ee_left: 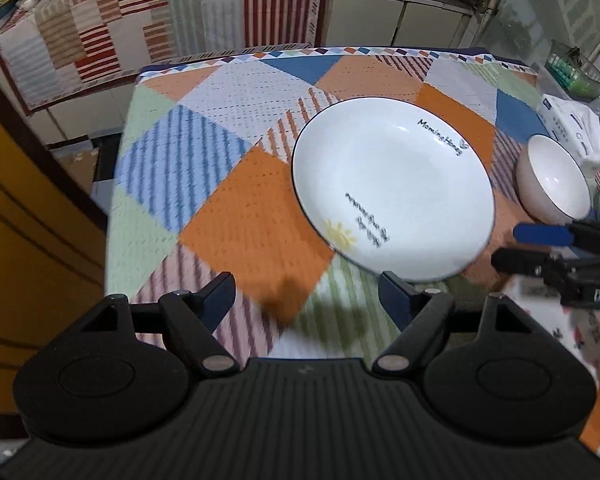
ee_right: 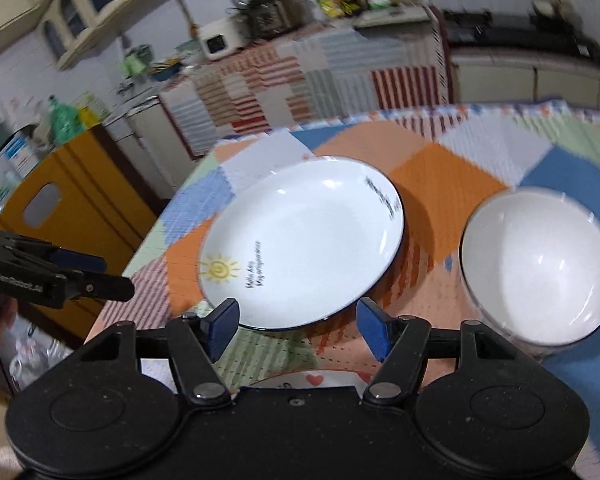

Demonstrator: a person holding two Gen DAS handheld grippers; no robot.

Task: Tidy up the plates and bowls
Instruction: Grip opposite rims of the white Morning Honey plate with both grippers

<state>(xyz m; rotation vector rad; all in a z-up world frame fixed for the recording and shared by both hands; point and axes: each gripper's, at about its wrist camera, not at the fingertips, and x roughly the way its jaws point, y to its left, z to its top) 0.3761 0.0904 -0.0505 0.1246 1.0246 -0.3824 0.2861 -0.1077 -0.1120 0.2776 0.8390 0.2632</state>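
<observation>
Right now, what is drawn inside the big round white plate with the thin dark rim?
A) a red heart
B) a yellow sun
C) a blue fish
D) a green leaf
B: the big round white plate carries a small yellow sun drawing near its rim, beside lines of dark lettering; the same sun shows in the left wrist view.

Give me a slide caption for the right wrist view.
Open right hand-held gripper hovers before a white sun-printed plate, white bowl beside it on the patchwork tablecloth.
</observation>
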